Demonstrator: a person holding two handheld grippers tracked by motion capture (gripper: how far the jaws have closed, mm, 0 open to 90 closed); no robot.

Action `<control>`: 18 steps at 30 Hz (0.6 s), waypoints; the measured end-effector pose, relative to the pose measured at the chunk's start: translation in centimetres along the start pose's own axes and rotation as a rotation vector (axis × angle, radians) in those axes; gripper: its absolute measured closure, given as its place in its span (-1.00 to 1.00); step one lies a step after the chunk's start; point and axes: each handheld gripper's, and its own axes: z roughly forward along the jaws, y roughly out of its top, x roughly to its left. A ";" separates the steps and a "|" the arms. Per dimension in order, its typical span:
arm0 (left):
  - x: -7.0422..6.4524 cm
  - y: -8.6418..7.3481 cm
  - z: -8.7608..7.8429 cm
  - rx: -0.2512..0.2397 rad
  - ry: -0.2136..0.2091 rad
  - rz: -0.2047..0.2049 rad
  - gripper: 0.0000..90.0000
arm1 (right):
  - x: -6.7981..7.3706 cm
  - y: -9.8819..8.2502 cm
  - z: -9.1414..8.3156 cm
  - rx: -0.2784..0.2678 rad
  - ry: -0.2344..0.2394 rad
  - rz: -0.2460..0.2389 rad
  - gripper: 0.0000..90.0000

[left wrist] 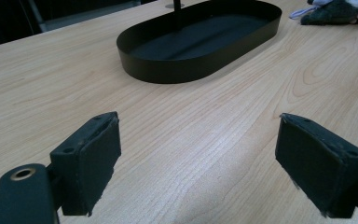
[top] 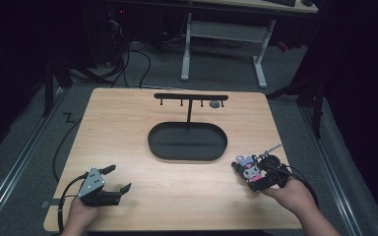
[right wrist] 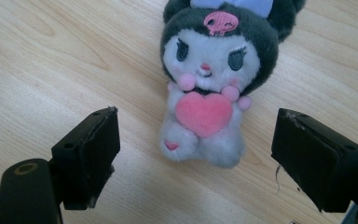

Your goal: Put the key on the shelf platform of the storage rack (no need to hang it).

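Pale wood grain covers the bench (top: 128, 128), which carries a black oval tray (top: 187, 141) near its middle, with a thin black post rising from the tray's far side to a crossbar (top: 191, 97) that has small pegs hanging under it. The left gripper (top: 115, 179) sits at the bench's near left corner, held by the person's left hand (top: 81, 212), and its fingers (left wrist: 88, 161) stand wide apart with nothing between them; in the left gripper view they frame bare wood, with the tray ahead and a dark plush edge at the upper right. The right gripper (top: 256, 174) is at the near right, held by the right hand (top: 293, 194), and its fingers (right wrist: 86, 154) are also spread wide, gripping nothing. A small plush toy (right wrist: 216, 79) lies on its back on the bench in front of them, just right of the tray, apart from both fingers. It has a dark hood with a pink skull mark, a white face, a lilac bow on top and a pink heart held at its chest. In the high view the toy (top: 250, 169) lies just beside the right gripper, and a thin silver chain (top: 271, 148) runs out from it toward the bench's right edge.
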 end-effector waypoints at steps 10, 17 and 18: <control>0.0 0.0 0.0 0.000 -0.001 0.001 -0.67 | -0.2 -0.3 1.5 0.027 0.007 0.021 -0.66; 0.0 0.0 0.0 0.001 -0.003 0.001 -0.67 | -0.4 -0.3 2.8 0.050 0.026 0.044 -0.60; 0.0 0.0 0.0 0.003 -0.004 0.001 -0.67 | -0.3 -0.3 3.3 0.072 0.011 0.041 -0.54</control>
